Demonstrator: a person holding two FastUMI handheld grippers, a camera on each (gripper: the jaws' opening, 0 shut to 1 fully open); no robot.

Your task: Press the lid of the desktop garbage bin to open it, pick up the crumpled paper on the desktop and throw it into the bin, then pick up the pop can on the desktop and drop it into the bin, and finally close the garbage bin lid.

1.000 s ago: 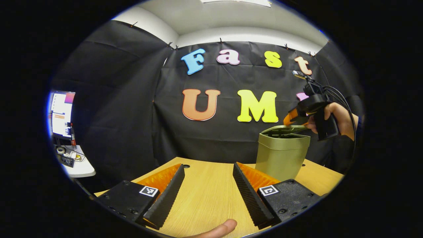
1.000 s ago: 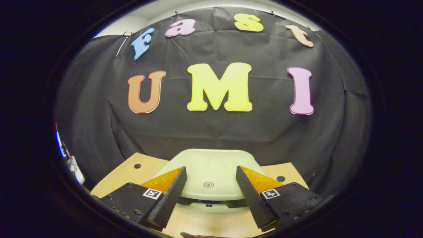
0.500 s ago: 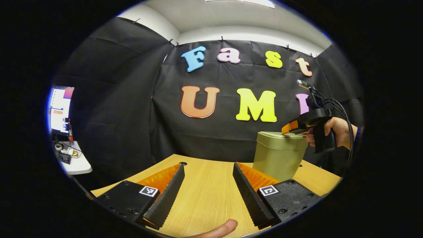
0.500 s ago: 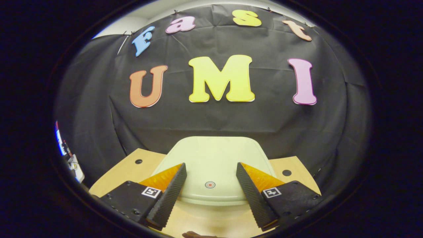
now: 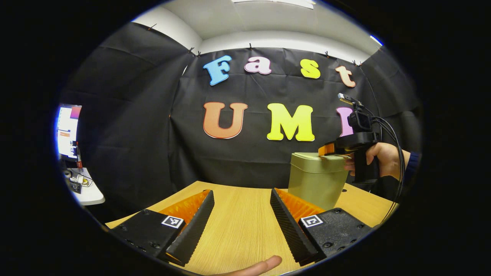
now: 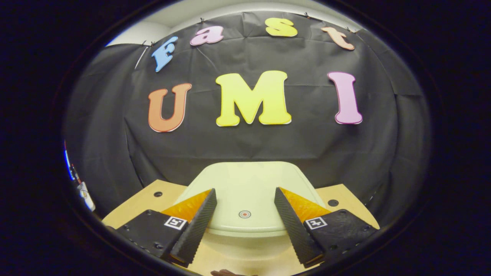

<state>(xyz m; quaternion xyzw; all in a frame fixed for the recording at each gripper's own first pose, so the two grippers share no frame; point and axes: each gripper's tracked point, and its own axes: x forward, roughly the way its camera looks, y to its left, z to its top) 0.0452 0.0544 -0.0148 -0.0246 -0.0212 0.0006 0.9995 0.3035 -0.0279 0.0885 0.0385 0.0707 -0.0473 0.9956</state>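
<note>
The green desktop bin [image 5: 316,182] stands on the wooden table [image 5: 238,226] at the right, its lid [image 5: 312,156] down flat. In the left gripper view a hand holds my right gripper [image 5: 326,149] level, with its fingers resting on the lid's top at the right side. In the right gripper view the pale lid [image 6: 249,180] lies just under the fingers, a small red dot [image 6: 244,214] on it between them. My right gripper [image 6: 244,191] is open and holds nothing. My left gripper [image 5: 241,194] is open over bare table, left of the bin.
A monitor [image 5: 68,132] stands on a white side desk [image 5: 87,194] beyond the table's left edge. Small holes [image 6: 158,194] mark the tabletop on both sides of the bin. A fingertip [image 5: 259,266] shows at the bottom of the left gripper view.
The bin lid, tilted partly open a second ago, has gone down flat under the right gripper. The right gripper sank and levelled onto it. The left gripper barely shifted.
</note>
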